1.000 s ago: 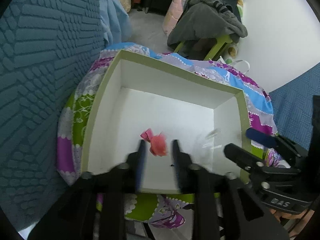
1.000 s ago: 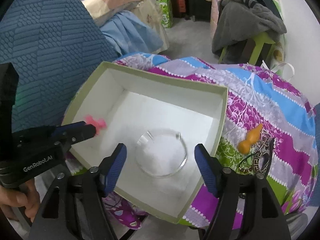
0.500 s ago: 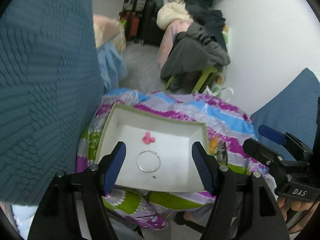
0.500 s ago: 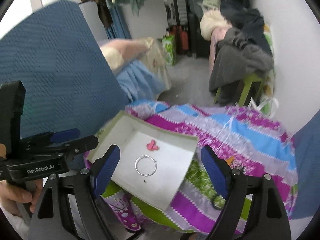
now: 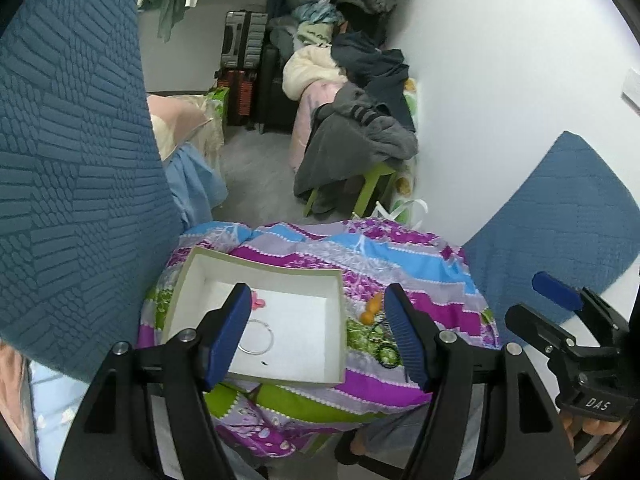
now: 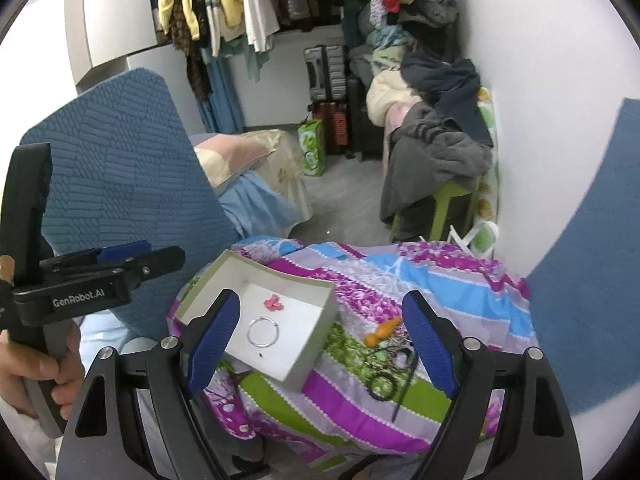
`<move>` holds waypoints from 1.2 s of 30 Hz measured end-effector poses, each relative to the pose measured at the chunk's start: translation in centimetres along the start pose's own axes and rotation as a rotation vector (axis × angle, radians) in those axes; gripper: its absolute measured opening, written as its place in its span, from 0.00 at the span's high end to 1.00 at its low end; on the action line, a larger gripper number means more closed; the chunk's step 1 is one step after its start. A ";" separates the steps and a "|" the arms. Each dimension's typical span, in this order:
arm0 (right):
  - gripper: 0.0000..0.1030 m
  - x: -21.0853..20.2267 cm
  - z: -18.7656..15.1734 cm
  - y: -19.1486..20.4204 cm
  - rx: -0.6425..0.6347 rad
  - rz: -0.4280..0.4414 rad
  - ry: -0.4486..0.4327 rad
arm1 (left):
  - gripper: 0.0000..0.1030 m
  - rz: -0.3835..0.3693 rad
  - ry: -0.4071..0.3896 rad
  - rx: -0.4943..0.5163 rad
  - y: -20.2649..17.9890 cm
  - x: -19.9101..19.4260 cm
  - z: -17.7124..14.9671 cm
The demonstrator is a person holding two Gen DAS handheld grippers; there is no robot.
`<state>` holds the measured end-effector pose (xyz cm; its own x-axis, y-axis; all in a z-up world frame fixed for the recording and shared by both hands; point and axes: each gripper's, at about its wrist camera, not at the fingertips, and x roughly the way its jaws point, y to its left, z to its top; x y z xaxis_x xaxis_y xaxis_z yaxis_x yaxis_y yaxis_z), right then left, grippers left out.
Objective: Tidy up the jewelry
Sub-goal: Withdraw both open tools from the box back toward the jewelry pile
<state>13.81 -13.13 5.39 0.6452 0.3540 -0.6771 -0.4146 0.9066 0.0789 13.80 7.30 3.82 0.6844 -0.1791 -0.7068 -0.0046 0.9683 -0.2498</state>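
Note:
A white open box [image 5: 188, 280] [image 6: 316, 334] sits on a colourful patterned cloth [image 5: 420, 256] [image 6: 440, 280]. Inside lie a pink bow piece [image 5: 258, 302] [image 6: 273, 302] and a silver bangle [image 5: 260, 338] [image 6: 263, 331]. To the right of the box on the cloth lie an orange gourd-shaped piece [image 5: 372, 308] [image 6: 382, 332] and a dark tangle of jewelry [image 5: 384, 344] [image 6: 390, 368]. My left gripper [image 5: 318, 336] is open and empty, held high above the box. My right gripper [image 6: 320, 344] is open and empty, also high above.
Blue textured cushions [image 5: 72, 160] [image 6: 588, 280] stand at left and right. Behind are a green stool with grey clothes [image 5: 360, 148], suitcases [image 6: 326, 68], hanging clothes [image 6: 240, 0] and a white wall [image 5: 500, 80].
The left gripper let go of the pink bow, which now lies in the box, and opened. Both grippers rose far up and back from the box.

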 end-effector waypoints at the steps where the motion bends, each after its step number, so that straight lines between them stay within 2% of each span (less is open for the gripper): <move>1: 0.20 -0.5 -0.4 -0.4 0.005 -0.009 -0.006 | 0.33 -0.004 -0.007 0.001 -0.4 -0.2 -0.3; 11: 0.20 -3.3 -4.7 -3.5 0.044 -0.058 -0.030 | 0.33 -0.033 -0.027 -0.025 -3.2 -0.2 -3.5; 18: 0.20 -2.5 -8.1 -6.3 0.077 -0.086 -0.007 | 0.33 -0.063 -0.049 -0.081 -4.7 1.3 -5.9; 20: 0.20 -1.8 -9.1 -7.3 0.089 -0.089 0.001 | 0.33 -0.050 -0.058 -0.057 -5.6 1.8 -6.5; 27: 0.20 1.2 -12.0 -10.8 0.127 -0.082 0.051 | 0.33 -0.064 0.010 0.022 -9.4 5.2 -8.2; 30: 0.25 2.8 -13.0 -12.3 0.141 -0.069 0.078 | 0.33 -0.059 0.035 0.039 -10.3 6.8 -7.8; 32: 0.32 3.8 -13.6 -13.1 0.136 -0.065 0.089 | 0.33 -0.048 0.039 0.052 -10.8 7.5 -7.7; 36: 0.34 6.0 -14.5 -14.7 0.112 -0.083 0.124 | 0.33 -0.015 0.060 0.138 -12.7 9.1 -7.6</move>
<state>14.42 -27.63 -10.43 0.5870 0.2521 -0.7693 -0.2851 0.9538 0.0951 14.55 -7.97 -4.41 0.6385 -0.1995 -0.7433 0.1084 0.9795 -0.1698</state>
